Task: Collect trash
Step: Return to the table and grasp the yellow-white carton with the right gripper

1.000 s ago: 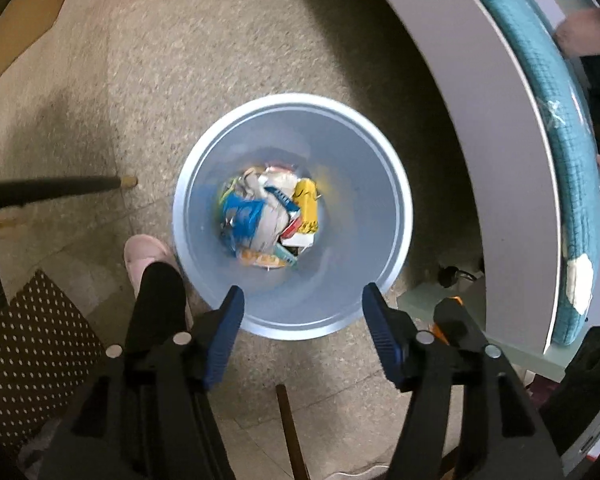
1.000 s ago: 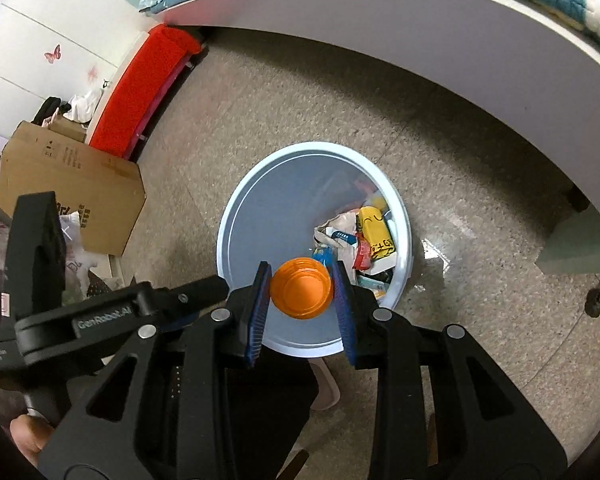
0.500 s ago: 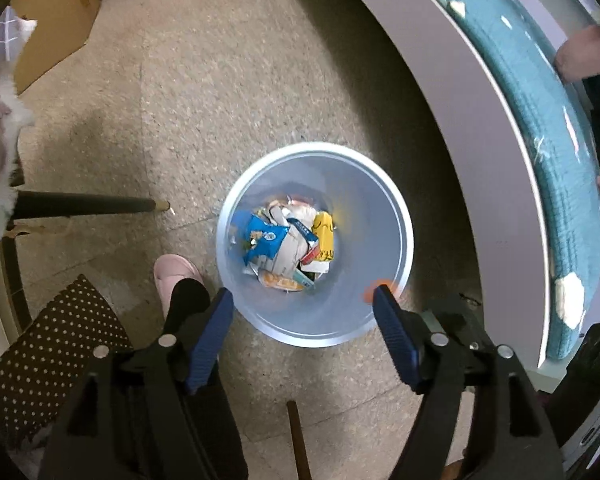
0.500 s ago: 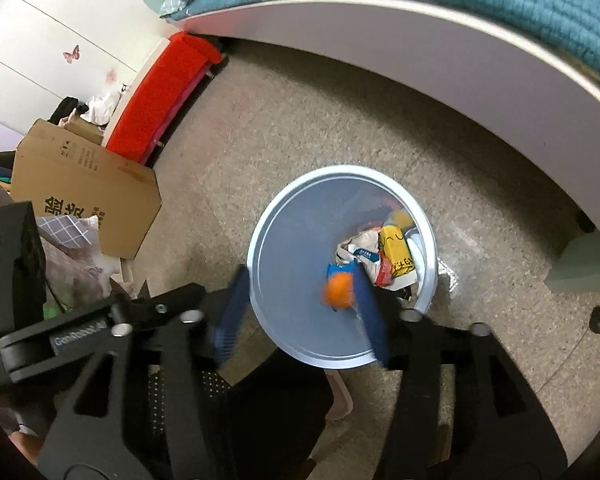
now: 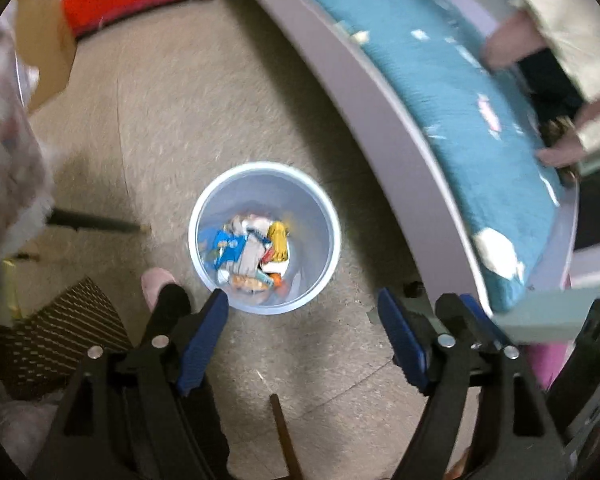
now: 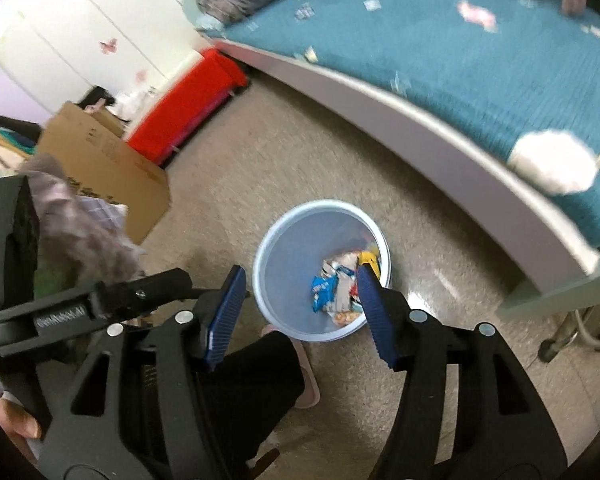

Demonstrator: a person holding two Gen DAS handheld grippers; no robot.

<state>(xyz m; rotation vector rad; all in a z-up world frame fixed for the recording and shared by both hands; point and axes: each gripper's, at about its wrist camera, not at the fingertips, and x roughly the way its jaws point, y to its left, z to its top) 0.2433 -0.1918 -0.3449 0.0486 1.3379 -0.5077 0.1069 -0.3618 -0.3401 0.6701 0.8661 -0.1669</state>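
Nearest the lens, the left gripper (image 5: pixel 302 334) hangs over the floor with its blue pads (image 5: pixel 204 336) spread wide and nothing between them; those jaws have just been opening further. Over on the other side, the right gripper (image 6: pixel 298 314) is parted too, jaws also freshly widened, and empty: the blue pads (image 6: pixel 374 312) frame only the bin's near rim and a dark trouser leg (image 6: pixel 252 384) below. The left gripper's black body (image 6: pixel 80 304) pokes into the right view from the left edge.

Just beyond the fingertips stands the pale blue bin (image 5: pixel 324 240), upright on the speckled beige floor (image 5: pixel 172 120). The trash (image 5: pixel 252 256) lies at its bottom: crumpled wrappers in blue, white and yellow, with a bit of orange at the near edge of the heap. In the right view the same bin (image 6: pixel 284 248) shows the wrappers (image 6: pixel 340 284) piled toward its right wall. A pink slipper (image 5: pixel 156 282) sits just beside the bin's near left side.

Further off, a curved pale bed frame (image 5: pixel 380 120) sweeps past the bin, topped by a teal bedspread (image 5: pixel 460 92). A cardboard box (image 6: pixel 104 168) rests on the floor to the left, well apart from the bin, and behind it a red bench-like piece (image 6: pixel 188 108) stands against white cupboard doors (image 6: pixel 80 32). Everything is a touch blurred.
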